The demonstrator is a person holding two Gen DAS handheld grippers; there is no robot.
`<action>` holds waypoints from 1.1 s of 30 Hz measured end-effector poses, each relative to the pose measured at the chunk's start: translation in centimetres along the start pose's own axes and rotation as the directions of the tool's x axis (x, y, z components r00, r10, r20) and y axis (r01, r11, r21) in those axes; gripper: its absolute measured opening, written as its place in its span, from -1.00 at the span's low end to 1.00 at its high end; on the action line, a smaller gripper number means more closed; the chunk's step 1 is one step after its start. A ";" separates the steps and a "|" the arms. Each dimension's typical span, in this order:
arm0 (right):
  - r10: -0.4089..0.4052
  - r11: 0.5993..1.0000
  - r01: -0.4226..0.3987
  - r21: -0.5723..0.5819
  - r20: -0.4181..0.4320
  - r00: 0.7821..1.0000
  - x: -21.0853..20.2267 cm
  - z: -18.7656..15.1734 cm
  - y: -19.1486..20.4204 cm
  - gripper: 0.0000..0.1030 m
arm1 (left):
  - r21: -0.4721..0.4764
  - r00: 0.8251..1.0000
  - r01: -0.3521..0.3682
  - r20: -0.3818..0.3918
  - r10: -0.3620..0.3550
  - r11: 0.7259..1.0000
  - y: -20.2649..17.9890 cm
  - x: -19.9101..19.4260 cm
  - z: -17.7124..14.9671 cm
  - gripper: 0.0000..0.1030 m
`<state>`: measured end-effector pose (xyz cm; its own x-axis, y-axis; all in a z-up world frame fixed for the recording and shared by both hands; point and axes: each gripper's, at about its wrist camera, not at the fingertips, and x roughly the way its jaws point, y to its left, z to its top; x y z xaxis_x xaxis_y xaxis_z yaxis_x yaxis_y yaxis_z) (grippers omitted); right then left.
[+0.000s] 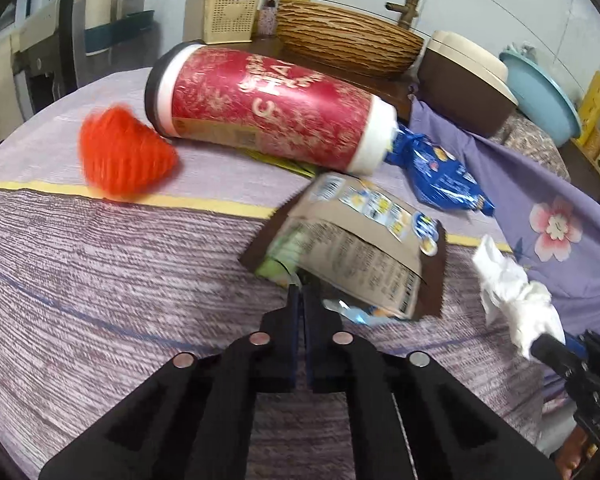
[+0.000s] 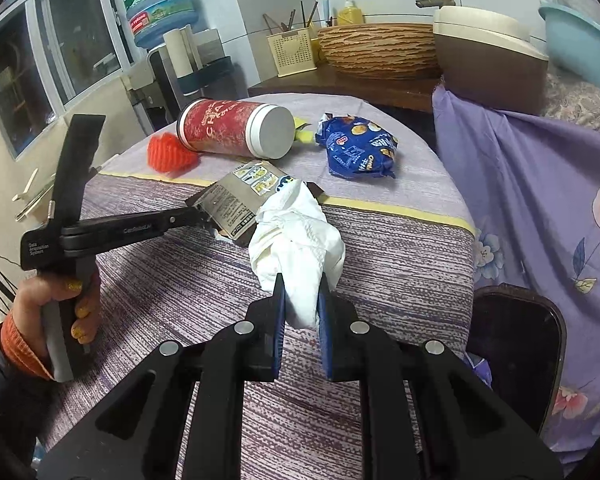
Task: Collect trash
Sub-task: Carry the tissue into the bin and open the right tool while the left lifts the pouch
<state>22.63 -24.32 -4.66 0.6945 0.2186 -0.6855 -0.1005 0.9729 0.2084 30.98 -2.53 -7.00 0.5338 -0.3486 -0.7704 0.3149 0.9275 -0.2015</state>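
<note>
My left gripper (image 1: 300,290) is shut on the edge of a brown snack pouch (image 1: 360,248), lifted off the purple tablecloth; from the right wrist view the left gripper (image 2: 204,216) pinches that pouch (image 2: 240,196). My right gripper (image 2: 300,284) is shut on a crumpled white tissue (image 2: 300,240), which also shows in the left wrist view (image 1: 516,296). A blue snack bag (image 2: 360,148) (image 1: 440,172) lies further back. A red canister (image 1: 268,108) (image 2: 232,128) lies on its side, with a yellow-green wrapper (image 2: 302,132) behind it.
An orange mesh ball (image 1: 120,152) (image 2: 168,152) lies at the left. The round table (image 2: 400,256) drops off at the right, beside a floral purple cloth (image 2: 540,200) and a dark chair (image 2: 516,356). A wicker basket (image 2: 380,48) and a brown box (image 2: 488,56) stand behind.
</note>
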 end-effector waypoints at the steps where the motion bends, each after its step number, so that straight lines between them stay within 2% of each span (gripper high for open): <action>1: -0.006 1.000 0.006 -0.001 0.001 1.000 0.0 -0.1 -0.1 -0.70 | 0.006 1.000 0.003 0.004 -0.003 1.000 -0.3 -0.2 -0.3 -0.97; 3: -0.009 1.000 0.009 0.007 0.001 1.000 -0.1 -0.3 -0.4 -0.70 | 0.027 1.000 0.007 0.013 -0.007 1.000 -0.8 -0.8 -0.8 -0.96; 5: -0.009 1.000 0.009 0.017 0.000 1.000 -0.2 -0.5 -0.7 -0.70 | 0.080 0.998 -0.041 0.046 0.037 0.996 -1.8 -1.6 -1.1 -0.96; 6: -0.009 1.000 0.009 0.020 0.000 1.000 -0.3 -0.5 -0.8 -0.70 | 0.098 0.996 -0.063 0.063 0.057 0.993 -2.1 -1.9 -1.0 -0.92; 7: -0.009 1.000 0.009 0.024 0.001 1.000 -0.4 -0.6 -0.9 -0.70 | 0.118 0.994 -0.079 0.081 0.070 0.990 -2.4 -2.2 -0.8 -0.79; 9: -0.009 1.000 0.009 0.028 0.002 1.000 -0.6 -0.7 -1.1 -0.70 | 0.134 0.994 -0.092 0.077 0.082 0.987 -2.7 -2.1 -0.1 0.87; 10: -0.008 1.000 0.008 0.030 0.000 1.000 -0.6 -0.7 -1.2 -0.70 | 0.134 0.992 -0.099 0.097 0.086 0.986 -2.8 -2.1 0.2 0.81; 11: -0.008 0.999 0.008 0.032 0.000 1.000 -0.7 -0.8 -1.3 -0.70 | 0.151 0.990 -0.104 0.110 0.088 0.983 -2.9 -1.8 0.7 0.84; 14: -0.010 0.999 0.010 0.037 0.002 1.000 -1.0 -0.9 -1.7 -0.70 | 0.200 0.986 -0.151 0.098 0.133 0.968 -3.3 0.0 2.3 0.84; 17: -0.017 0.999 0.017 0.050 0.001 1.000 -1.2 -1.0 -2.1 -0.70 | 0.260 0.988 -0.152 0.018 0.152 0.954 -3.8 2.7 3.3 0.89; 20: -0.024 0.998 0.024 0.063 0.000 1.000 -1.5 -1.3 -2.6 -0.70 | 0.305 0.989 -0.137 -0.003 0.145 0.942 -4.4 4.4 3.7 0.89; 22: -0.031 0.997 0.031 0.069 -0.002 1.000 -1.6 -1.5 -3.0 -0.70 | 0.299 0.993 -0.090 -0.045 0.108 0.950 -4.5 5.2 3.8 0.75; 23: -0.033 0.997 0.034 0.072 -0.002 0.999 -1.7 -1.6 -3.2 -0.70 | 0.268 0.996 -0.055 -0.049 0.071 0.962 -4.3 5.1 4.0 0.54; 24: -0.037 0.996 0.037 0.076 -0.002 0.999 -1.7 -1.7 -3.4 -0.70 | 0.267 0.997 -0.055 -0.041 0.069 0.962 -4.3 4.8 3.7 0.27; 25: -0.040 0.996 0.040 0.081 -0.001 0.999 -1.8 -1.8 -3.7 -0.70 | 0.277 0.997 -0.061 -0.033 0.073 0.959 -4.5 4.6 3.6 0.14; 26: -0.043 0.995 0.043 0.087 -0.002 0.999 -1.8 -1.9 -3.9 -0.70 | 0.287 0.997 -0.051 -0.032 0.063 0.957 -4.7 4.4 3.4 -0.17; 27: -0.045 0.995 0.045 0.094 -0.004 0.999 -1.8 -2.0 -4.2 -0.70 | 0.289 0.998 -0.047 -0.034 0.059 0.956 -4.9 4.2 3.2 -0.40; 30: -0.045 0.993 0.045 0.111 -0.006 0.999 -1.8 -2.2 -4.8 -0.70 | 0.293 0.997 -0.052 -0.037 0.065 0.955 -5.5 3.7 2.6 -0.69; 33: -0.041 0.992 0.041 0.118 -0.004 0.999 -1.8 -2.3 -4.8 -0.70 | 0.325 0.997 -0.062 -0.019 0.072 0.944 -6.4 3.4 1.5 -0.79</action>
<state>20.21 -29.22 -5.99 0.6948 0.1791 -0.6965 0.0128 0.9653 0.2610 31.99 -9.90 -7.41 0.5401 -0.2785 -0.7942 0.5190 0.8531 0.0538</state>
